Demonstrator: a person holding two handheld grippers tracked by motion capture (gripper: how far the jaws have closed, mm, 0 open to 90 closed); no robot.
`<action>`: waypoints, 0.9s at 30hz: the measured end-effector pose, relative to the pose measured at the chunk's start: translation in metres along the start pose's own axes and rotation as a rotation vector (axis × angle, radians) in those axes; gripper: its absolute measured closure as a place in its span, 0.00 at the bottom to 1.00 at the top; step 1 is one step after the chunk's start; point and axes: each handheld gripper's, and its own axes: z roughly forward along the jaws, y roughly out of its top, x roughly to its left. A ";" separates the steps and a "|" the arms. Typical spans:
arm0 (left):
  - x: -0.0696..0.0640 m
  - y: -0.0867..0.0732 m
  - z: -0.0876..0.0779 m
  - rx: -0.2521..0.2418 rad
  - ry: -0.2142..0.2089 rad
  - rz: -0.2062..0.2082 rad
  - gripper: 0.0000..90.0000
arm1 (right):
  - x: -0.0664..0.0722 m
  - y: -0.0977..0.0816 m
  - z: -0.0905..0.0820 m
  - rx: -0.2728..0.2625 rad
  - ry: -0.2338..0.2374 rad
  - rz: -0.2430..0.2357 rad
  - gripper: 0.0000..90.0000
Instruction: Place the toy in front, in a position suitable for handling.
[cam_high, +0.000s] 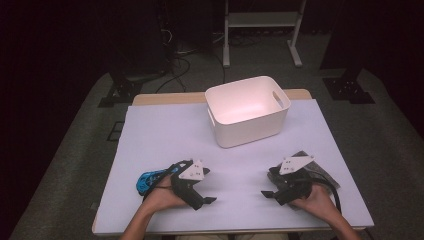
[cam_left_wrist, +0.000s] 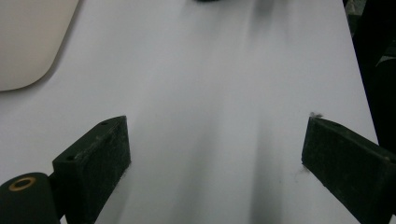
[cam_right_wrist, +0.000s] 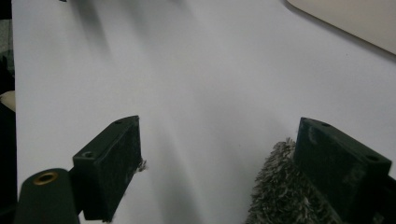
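The room came first: dark, with a black curtain at the back, a pale metal frame standing on grey carpet beyond the table, and cables trailing over the floor. The table carried a white sheet over its whole top, a strip of wood showing at the far edge. A white bin with handle slots stood empty near the middle of the far edge. Near the right end of the front edge lay a dark grey cloth, fuzzy-piled where the right gripper view caught it just beside one jaw; near the left end of the front edge lay a small bright blue item, too bunched to identify. The left gripper rested low just beside the blue item, its jaws spread wide with only bare sheet between them. The right gripper sat over the grey cloth, jaws equally spread and gripping nothing, the cloth touching the outside of one jaw. Both tips pointed inward toward each other. It looked like the start, nothing yet picked up or binned. The next move would likely call for turning a gripper onto its neighbouring item, pinching a fold firmly, and lifting it toward the bin.
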 end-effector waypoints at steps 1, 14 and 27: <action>0.000 0.000 0.000 0.000 -0.001 -0.002 0.08 | 0.000 0.000 0.000 0.002 0.000 0.000 0.15; 0.001 0.002 -0.003 -0.002 -0.008 0.012 0.08 | 0.001 -0.001 0.000 0.003 0.006 0.000 0.15; 0.018 0.003 -0.040 -0.013 0.033 0.035 0.08 | 0.000 0.000 0.001 -0.008 0.005 0.020 0.15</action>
